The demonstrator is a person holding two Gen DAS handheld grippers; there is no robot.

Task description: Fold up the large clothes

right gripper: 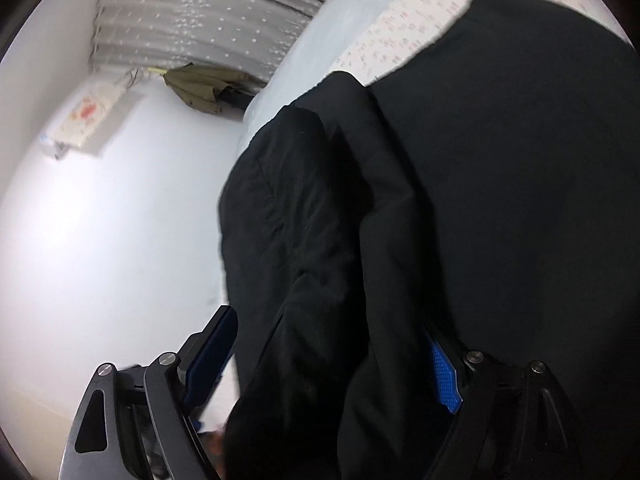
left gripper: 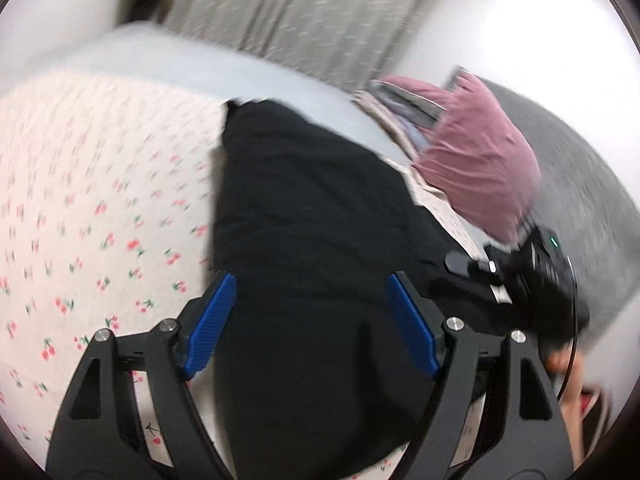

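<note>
A black garment [left gripper: 304, 208] lies lengthwise on a cherry-print bedsheet [left gripper: 100, 208], partly folded, a pink pillow [left gripper: 476, 160] far right; left gripper [left gripper: 310, 328] hovers open above it, right gripper [right gripper: 332, 364] gapes around a bunched fold, likely needing a fresh pinch to fold again

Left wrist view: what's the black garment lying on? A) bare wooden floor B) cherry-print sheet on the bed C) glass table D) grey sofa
B: in the left wrist view the black garment lies spread on a white sheet printed with small red cherries, with a pink pillow beyond it.
</note>
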